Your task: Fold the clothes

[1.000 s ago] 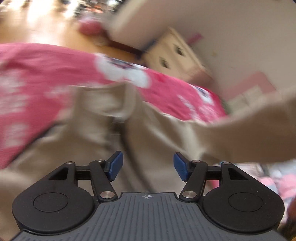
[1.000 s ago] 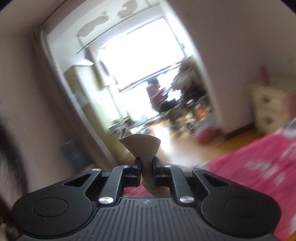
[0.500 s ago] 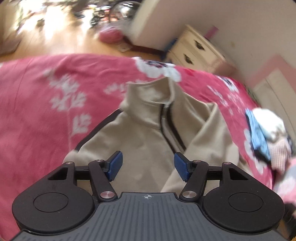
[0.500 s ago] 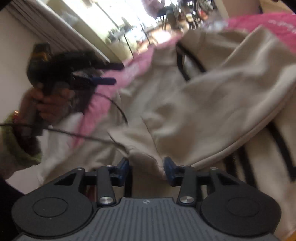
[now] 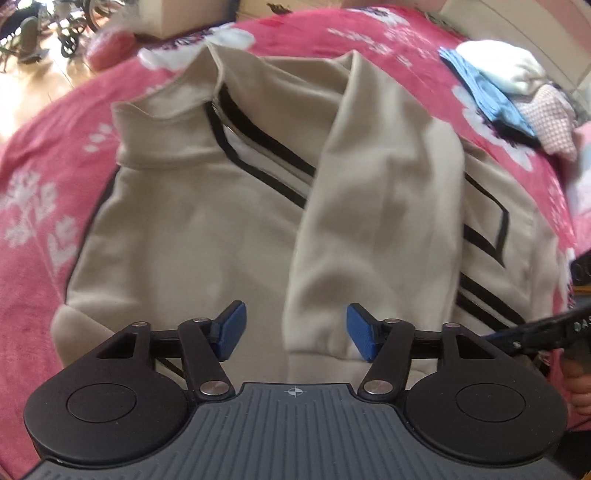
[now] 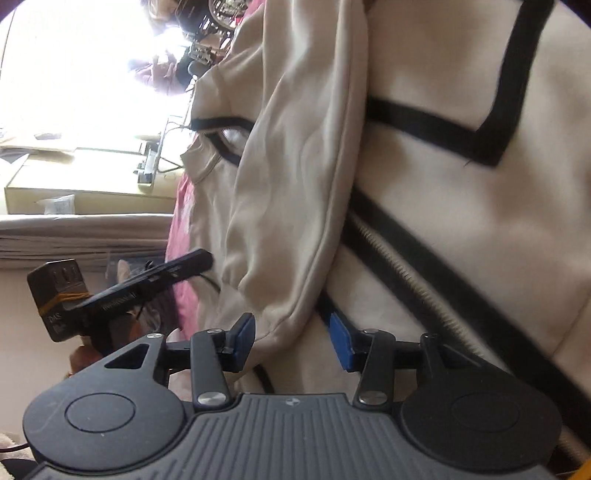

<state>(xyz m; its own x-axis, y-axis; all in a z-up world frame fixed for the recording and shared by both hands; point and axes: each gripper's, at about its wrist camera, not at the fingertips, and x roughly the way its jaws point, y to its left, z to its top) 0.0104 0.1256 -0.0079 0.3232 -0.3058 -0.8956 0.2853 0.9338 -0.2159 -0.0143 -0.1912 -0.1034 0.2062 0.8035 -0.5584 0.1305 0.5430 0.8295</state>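
Observation:
A beige zip jacket [image 5: 207,221] with black trim lies front up on the pink floral bedspread [image 5: 33,192], collar at the far side. One sleeve [image 5: 376,206] lies folded across the chest, its cuff near me. My left gripper [image 5: 293,330] is open and empty just above the hem, cuff between its blue pads. My right gripper [image 6: 291,341] is open, with the sleeve cuff [image 6: 273,295] lying loose between its pads. The jacket front [image 6: 461,221] fills the right wrist view. The left gripper [image 6: 122,291] shows there at the left.
A pile of other clothes [image 5: 517,96], white, blue and checked, lies on the bed at the far right. The other gripper's tip [image 5: 546,332] enters at the right edge. Wooden floor and a bicycle [image 5: 55,33] lie beyond the bed.
My right gripper carried the sleeve down across the jacket and opened, letting the cuff go. My left gripper stayed open and moved closer over the jacket.

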